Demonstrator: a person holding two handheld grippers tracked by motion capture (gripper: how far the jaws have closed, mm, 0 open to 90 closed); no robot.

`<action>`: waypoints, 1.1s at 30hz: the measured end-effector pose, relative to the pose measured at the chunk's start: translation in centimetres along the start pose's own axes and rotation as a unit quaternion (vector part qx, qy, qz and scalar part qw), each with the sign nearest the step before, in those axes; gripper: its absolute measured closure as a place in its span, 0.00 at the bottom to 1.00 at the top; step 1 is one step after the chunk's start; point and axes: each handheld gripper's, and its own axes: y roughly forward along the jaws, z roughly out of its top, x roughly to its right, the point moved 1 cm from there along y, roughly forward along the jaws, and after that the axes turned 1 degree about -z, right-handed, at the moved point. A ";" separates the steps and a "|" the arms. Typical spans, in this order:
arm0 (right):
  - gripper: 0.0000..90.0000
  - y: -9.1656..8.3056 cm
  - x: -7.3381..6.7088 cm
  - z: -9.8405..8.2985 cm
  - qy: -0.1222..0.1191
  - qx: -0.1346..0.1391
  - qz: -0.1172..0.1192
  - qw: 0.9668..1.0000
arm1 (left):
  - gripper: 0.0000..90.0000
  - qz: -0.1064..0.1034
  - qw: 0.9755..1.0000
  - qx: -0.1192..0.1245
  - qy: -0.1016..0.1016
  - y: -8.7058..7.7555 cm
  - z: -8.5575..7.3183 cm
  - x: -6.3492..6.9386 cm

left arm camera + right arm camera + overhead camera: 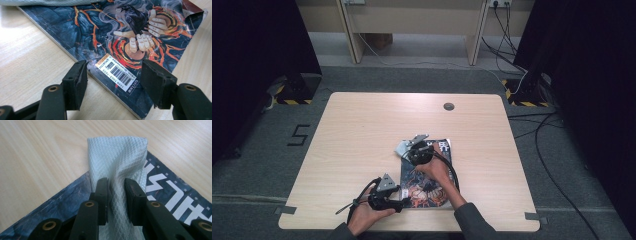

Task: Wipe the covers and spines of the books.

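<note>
Two right fingers (116, 197) pinching the cloth (117, 157) between them; left fingers (113, 83) wide astride the magazine (100, 32) corner.

The desk (362, 130) lies bare to the left and far side, giving open passage there. Near the front edge, the magazine (427, 187) and the pale cloth (403, 148) at its far corner block the way, with a small grommet (449, 106) farther back.

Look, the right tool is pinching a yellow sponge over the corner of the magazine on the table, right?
Not quite. The right tool is pinching a pale, quilted cloth, not a yellow sponge. The right gripper view shows its two black jaws squeezed on the cloth. The rest is right: the cloth lies over a corner of the magazine on the wooden table.
</note>
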 end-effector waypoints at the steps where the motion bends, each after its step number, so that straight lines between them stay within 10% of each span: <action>1: 0.82 0.0 0.0 0.0 0.000 0.000 0.000 1.000 | 0.42 0.000 1.000 0.000 0.000 0.0 0.0 0.0; 12: 0.79 -1.8 2.0 -2.5 0.027 0.004 -0.027 0.999 | 0.44 0.024 0.999 0.006 0.026 -0.3 -0.3 1.0; 16: 0.79 -2.8 3.8 -4.6 0.081 0.022 -0.031 0.996 | 0.44 0.011 1.000 0.004 0.016 0.2 0.0 1.1; 33: 0.76 -3.7 2.1 -4.7 0.053 0.002 -0.018 0.998 | 0.43 0.020 0.999 0.009 0.036 0.6 0.3 1.8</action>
